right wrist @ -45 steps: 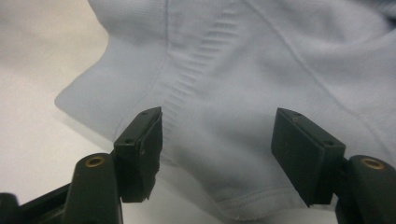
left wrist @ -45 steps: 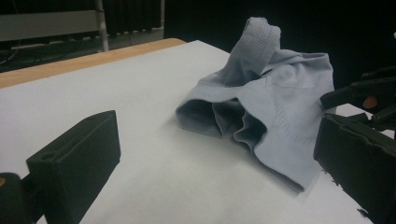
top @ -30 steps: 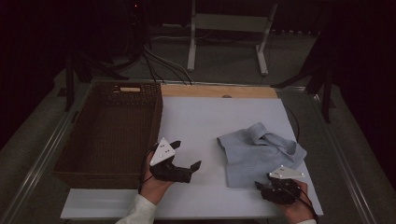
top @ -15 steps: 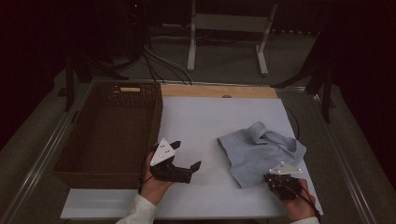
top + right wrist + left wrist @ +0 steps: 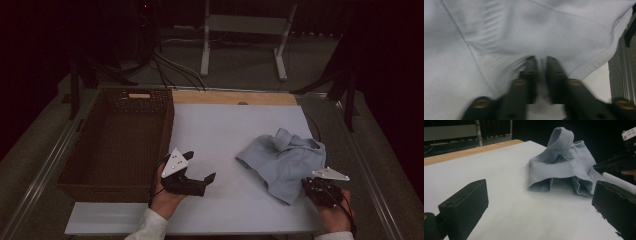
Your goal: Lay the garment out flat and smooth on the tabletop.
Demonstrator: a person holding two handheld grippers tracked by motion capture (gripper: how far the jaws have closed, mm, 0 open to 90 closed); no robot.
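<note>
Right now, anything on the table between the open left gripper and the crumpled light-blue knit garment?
Nothing visible. Only bare white table lies between the left gripper and the crumpled light-blue knit garment. The right gripper is already pinched on its near edge.

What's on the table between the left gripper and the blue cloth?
Nothing: in the high view, only bare white table separates the open left gripper from the blue cloth.

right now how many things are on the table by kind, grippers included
light blue garment: 1
wicker basket: 1
grippers: 2, the left gripper with fingers apart, the right gripper with fingers closed on the garment's edge
total: 4
</note>
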